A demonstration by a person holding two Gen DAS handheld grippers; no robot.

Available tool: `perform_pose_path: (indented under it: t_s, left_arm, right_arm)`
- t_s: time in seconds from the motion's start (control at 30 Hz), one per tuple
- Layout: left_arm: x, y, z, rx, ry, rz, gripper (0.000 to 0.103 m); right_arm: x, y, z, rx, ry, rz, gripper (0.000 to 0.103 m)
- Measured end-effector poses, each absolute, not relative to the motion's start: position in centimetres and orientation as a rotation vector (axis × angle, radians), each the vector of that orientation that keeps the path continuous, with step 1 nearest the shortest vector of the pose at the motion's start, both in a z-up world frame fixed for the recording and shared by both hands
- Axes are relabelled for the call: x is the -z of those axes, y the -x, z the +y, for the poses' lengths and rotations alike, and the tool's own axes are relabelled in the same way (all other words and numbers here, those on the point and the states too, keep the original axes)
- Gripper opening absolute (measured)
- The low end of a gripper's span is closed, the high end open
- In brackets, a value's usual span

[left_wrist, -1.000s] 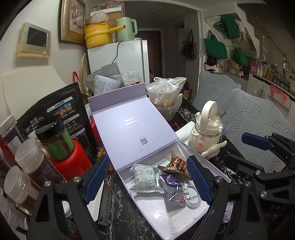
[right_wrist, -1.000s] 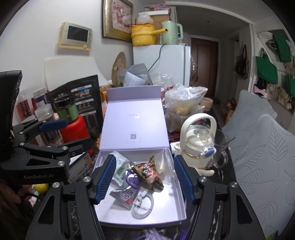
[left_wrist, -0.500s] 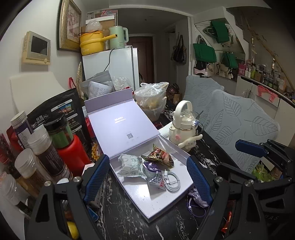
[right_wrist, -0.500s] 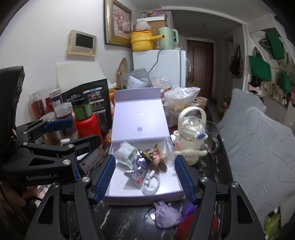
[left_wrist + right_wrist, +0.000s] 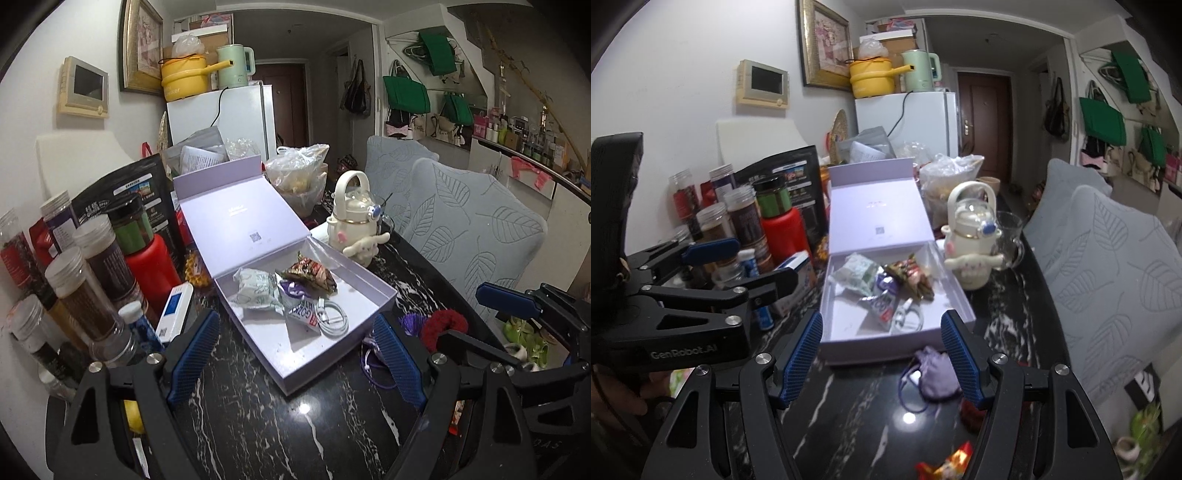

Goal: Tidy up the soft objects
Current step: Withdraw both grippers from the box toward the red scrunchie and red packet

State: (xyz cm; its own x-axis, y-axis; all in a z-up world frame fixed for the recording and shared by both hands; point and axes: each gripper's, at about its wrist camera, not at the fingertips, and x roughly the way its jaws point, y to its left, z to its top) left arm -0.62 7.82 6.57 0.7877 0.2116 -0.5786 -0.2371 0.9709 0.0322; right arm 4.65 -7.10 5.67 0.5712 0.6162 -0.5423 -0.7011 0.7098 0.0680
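An open lilac box (image 5: 373,295) (image 5: 897,341) sits on the black marble table, its lid propped back. Inside lie a pale green packet (image 5: 255,291), a brown-red snack packet (image 5: 310,275) and a coiled white cable (image 5: 334,319). In front of the box lies a purple drawstring pouch (image 5: 934,374), blurred. A red fluffy scrunchie (image 5: 445,326) and a purple tassel (image 5: 412,321) lie right of the box's near corner. My left gripper (image 5: 295,360) and right gripper (image 5: 882,356) both stand open and hold nothing, a little short of the box.
Jars (image 5: 85,291) and a red flask (image 5: 151,258) crowd the left side. A white kettle-shaped bottle with a plush toy (image 5: 973,243) and a glass mug (image 5: 1010,236) stand right of the box. Leaf-patterned chairs (image 5: 1126,266) line the table's right edge. A red wrapper (image 5: 947,465) lies near me.
Both grippers have drawn back from the box, which now looks smaller and farther away. The pouch, scrunchie and tassel on the table have come into view. Jaws unchanged.
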Motion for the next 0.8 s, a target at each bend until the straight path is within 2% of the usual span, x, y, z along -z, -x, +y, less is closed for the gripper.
perform_pose_path:
  t_s: [0.8]
  left_arm:
    - [-2.9,3.7,4.3,-0.105,0.046,0.681,0.086]
  right_arm:
    - [-2.5,-0.2,-11.2,-0.692,0.122,0.645,0.070]
